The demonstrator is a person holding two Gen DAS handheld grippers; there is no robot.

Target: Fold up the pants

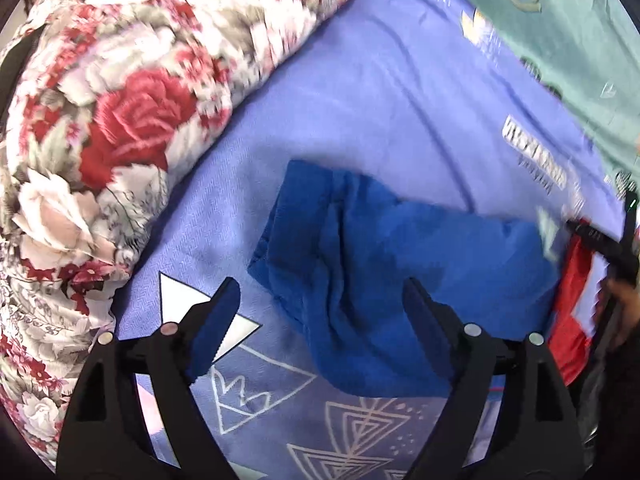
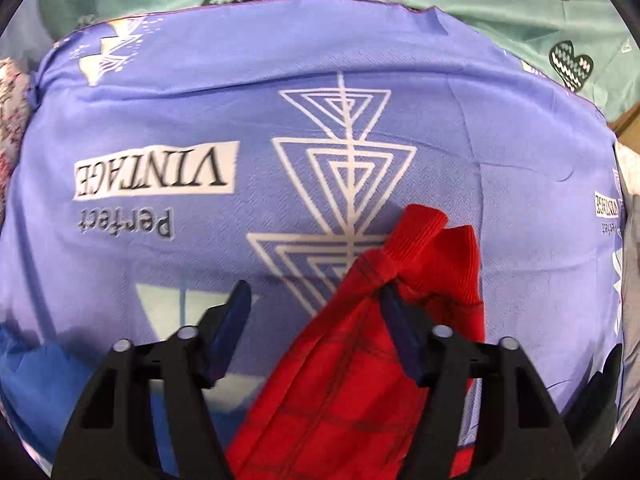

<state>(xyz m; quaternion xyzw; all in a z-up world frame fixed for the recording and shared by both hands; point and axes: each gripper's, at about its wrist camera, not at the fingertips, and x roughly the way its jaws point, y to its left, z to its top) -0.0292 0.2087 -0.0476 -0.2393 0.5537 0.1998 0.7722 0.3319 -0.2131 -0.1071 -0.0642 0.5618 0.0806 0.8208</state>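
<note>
Both claws spread, left claw (image 1: 320, 304) over blue pants (image 1: 380, 264), floral quilt (image 1: 120, 120) beside, right claw (image 2: 316, 312) perhaps touching red cuff (image 2: 436, 248).

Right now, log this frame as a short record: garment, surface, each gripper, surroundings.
garment: pants, blue part bunched, red part with ribbed cuff
surface: purple sheet printed with triangles and "Perfect VINTAGE"
left gripper: open, over the blue part, holding nothing
right gripper: open, red part between its fingers
surroundings: floral quilt on the left, teal cloth beyond the sheet

Red pants (image 2: 360, 360) between spread fingers (image 2: 394, 320)
</note>
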